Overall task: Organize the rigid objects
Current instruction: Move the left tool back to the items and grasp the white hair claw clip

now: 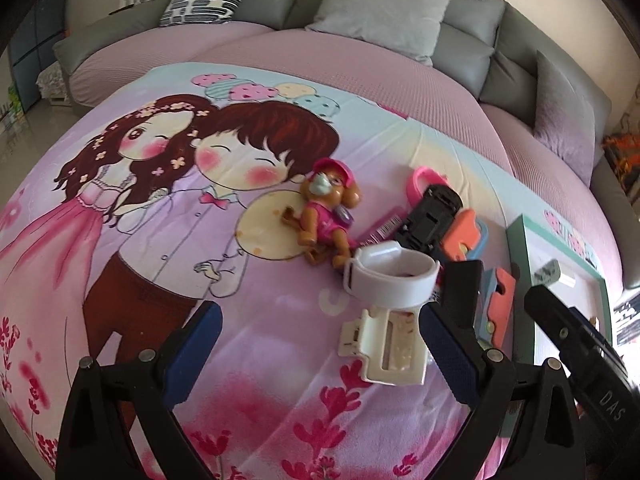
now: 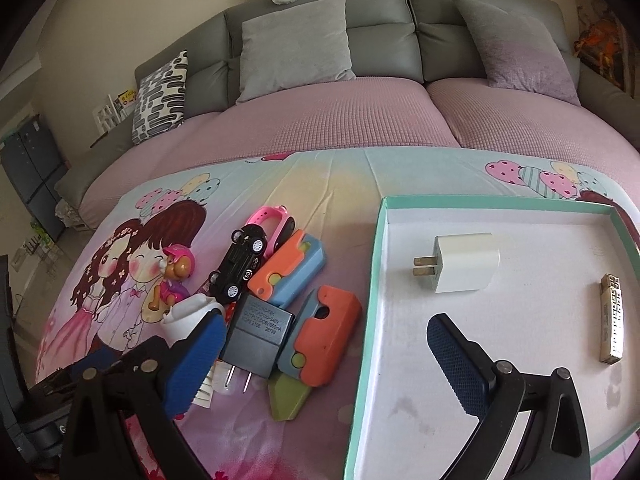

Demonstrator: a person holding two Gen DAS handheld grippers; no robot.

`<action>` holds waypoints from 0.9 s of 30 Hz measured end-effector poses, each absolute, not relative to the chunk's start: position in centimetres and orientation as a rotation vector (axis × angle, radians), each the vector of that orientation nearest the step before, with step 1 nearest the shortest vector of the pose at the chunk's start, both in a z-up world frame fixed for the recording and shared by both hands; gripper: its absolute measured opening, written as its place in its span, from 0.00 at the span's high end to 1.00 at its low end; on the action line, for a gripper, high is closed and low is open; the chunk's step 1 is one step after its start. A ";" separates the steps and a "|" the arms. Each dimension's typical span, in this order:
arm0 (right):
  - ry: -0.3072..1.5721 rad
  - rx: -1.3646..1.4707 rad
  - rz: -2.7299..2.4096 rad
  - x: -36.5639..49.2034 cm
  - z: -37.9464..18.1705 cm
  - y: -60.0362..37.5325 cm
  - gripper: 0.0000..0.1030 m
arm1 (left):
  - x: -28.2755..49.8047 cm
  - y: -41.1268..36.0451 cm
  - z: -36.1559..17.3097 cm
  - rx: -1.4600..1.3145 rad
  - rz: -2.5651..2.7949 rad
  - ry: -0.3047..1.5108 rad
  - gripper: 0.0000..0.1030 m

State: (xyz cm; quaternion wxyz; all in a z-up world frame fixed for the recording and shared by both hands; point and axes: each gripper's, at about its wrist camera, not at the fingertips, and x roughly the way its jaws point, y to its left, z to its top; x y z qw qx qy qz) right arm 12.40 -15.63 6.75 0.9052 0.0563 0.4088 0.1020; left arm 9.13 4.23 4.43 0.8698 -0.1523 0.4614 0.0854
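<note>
Left gripper [image 1: 320, 332] fingers spread wide, holding nothing, over cream plastic hair clip [image 1: 384, 346] on cartoon bedsheet [image 1: 160, 240], right gripper [image 2: 326, 344] wide open, empty, straddling teal-rimmed white box [image 2: 374, 280] edge, white charger plug [image 2: 464, 262] inside

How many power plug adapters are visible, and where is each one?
2. The white adapter lies inside the teal-rimmed box. The black adapter lies on the bedsheet in the toy pile, left of the box. Others may be hidden under the pile.
</note>
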 end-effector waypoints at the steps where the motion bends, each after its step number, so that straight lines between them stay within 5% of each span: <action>1: 0.845 0.123 0.206 12.5 6.7 -15.8 0.01 | 9.2 4.0 4.3 -0.315 0.171 0.974 0.04; 10: 0.851 0.159 0.175 12.7 6.6 -16.8 0.01 | 9.9 1.4 3.4 -0.248 0.084 1.023 0.05; 22: 0.844 0.165 0.174 12.6 6.7 -17.0 0.02 | 10.1 0.4 3.2 -0.229 0.008 1.038 0.51; 27: 0.847 0.159 0.186 12.7 6.6 -16.6 0.03 | 10.0 0.5 3.2 -0.233 0.001 1.028 0.54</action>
